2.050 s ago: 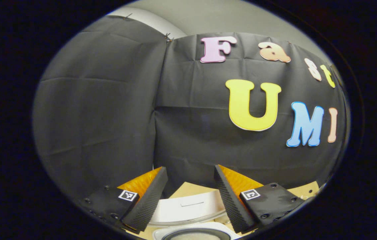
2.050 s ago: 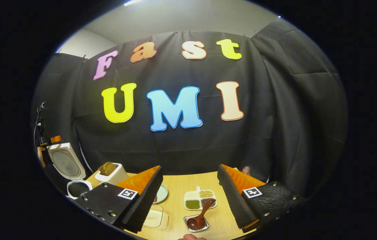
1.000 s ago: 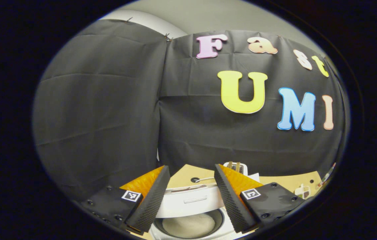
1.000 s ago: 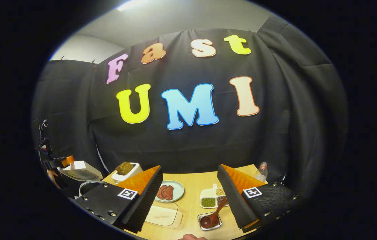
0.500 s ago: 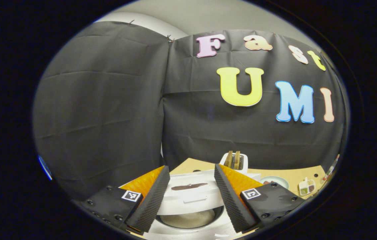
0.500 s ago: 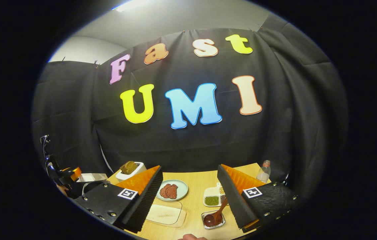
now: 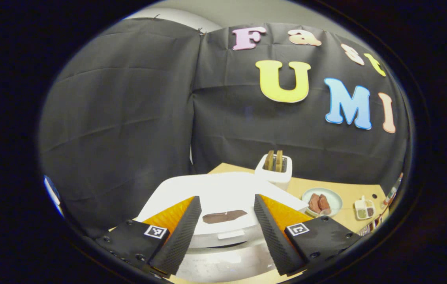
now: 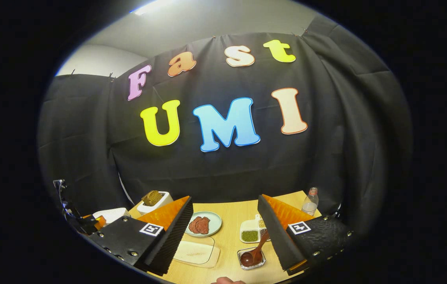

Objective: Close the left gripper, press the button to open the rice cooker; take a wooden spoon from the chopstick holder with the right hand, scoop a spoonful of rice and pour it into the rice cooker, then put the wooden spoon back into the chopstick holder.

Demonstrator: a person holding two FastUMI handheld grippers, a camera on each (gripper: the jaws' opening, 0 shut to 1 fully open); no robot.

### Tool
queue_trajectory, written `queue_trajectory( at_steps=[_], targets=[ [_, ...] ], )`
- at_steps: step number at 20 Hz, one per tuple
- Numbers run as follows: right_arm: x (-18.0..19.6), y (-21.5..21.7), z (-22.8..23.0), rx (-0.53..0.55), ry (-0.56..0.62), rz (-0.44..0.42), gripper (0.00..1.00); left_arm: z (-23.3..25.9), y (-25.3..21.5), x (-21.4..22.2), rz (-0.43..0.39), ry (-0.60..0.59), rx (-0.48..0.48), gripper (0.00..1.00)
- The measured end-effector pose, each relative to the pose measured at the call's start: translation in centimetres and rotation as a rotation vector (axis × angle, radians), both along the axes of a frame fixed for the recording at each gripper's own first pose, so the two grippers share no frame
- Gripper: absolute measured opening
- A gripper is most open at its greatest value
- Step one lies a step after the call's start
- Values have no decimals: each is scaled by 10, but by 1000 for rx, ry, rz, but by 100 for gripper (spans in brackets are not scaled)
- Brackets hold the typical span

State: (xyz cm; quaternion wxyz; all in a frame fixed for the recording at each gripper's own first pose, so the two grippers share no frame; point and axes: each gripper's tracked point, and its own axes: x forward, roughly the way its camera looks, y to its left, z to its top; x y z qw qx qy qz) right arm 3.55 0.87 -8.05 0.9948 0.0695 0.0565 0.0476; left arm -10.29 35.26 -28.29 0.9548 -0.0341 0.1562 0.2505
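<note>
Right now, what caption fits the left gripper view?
Open left gripper poised over the closed white rice cooker, with a toaster behind on the wooden table.

In the left gripper view we look from close above the white rice cooker (image 7: 223,197), facing the booth's back wall. In the right gripper view we sit higher and farther back over the table (image 8: 229,236). Both views share the meat plate (image 7: 321,201) (image 8: 203,224).

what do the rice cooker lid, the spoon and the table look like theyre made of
Rice cooker lid: looks like smooth white plastic, with a soft sheen and rounded edges.
Spoon: dark reddish-brown and glossy, probably lacquered wood, though the shine leaves that open.
Table: pale matte surface with a wood tone, either wood or laminate.
</note>
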Motion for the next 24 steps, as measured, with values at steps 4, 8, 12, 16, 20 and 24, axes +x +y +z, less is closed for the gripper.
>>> queue_trajectory(
  at_steps=[4, 8, 12, 16, 20, 24],
  targets=[
    [0, 0, 1, 0, 0, 3, 99, -10, -3, -5, -6, 14, 1, 94],
    [0, 4, 0, -7, 0, 6, 99, -6, -2, -4, -7, 8, 4, 94],
    [0, 9, -1, -11, 4, 13, 99, -30, -6, -7, -22, 75, -31, 94],
    [-2, 8, -5, -11, 10, 15, 99, -40, -4, -4, 0, 66, -50, 94],
    [-4, 9, -6, 3, 14, 19, 99, -38, 0, 2, -30, 88, -68, 100],
    [-6, -1, 2, -21, -8, 4, 99, 5, -4, 1, -27, -11, -91, 96]
  ],
)
